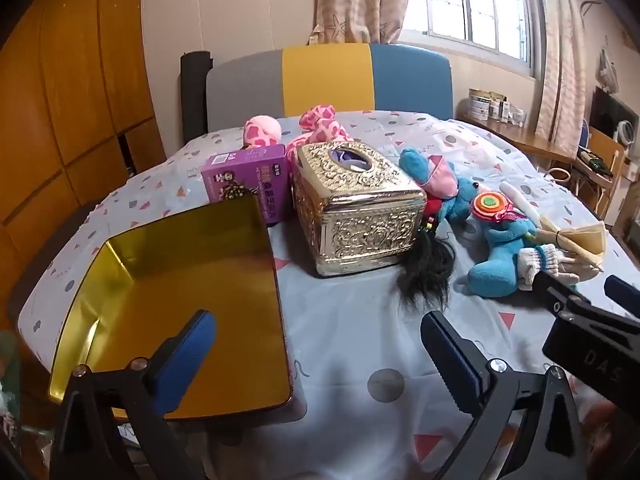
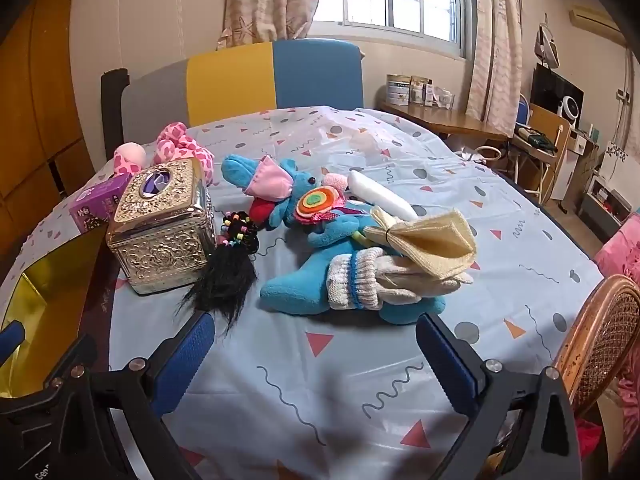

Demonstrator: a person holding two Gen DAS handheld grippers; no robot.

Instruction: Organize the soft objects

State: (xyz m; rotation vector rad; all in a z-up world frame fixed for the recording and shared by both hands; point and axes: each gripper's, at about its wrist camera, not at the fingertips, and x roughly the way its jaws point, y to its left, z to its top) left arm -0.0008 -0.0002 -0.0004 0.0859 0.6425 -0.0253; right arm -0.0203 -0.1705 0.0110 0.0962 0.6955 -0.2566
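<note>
A blue plush toy lies mid-table with a knitted white glove and a cream cloth on it. A felt lollipop and a second blue plush with a pink ear lie behind. A black hair tuft with beads rests beside the gold tissue box. Pink spotted plush sits at the back. The gold tray stands at the left. My left gripper hovers open by the tray. My right gripper is open, just short of the blue plush.
A purple carton stands behind the tray. A patterned cloth covers the table. A rattan chair is at the right edge, and a grey, yellow and blue chair back at the far side. The other gripper shows at right.
</note>
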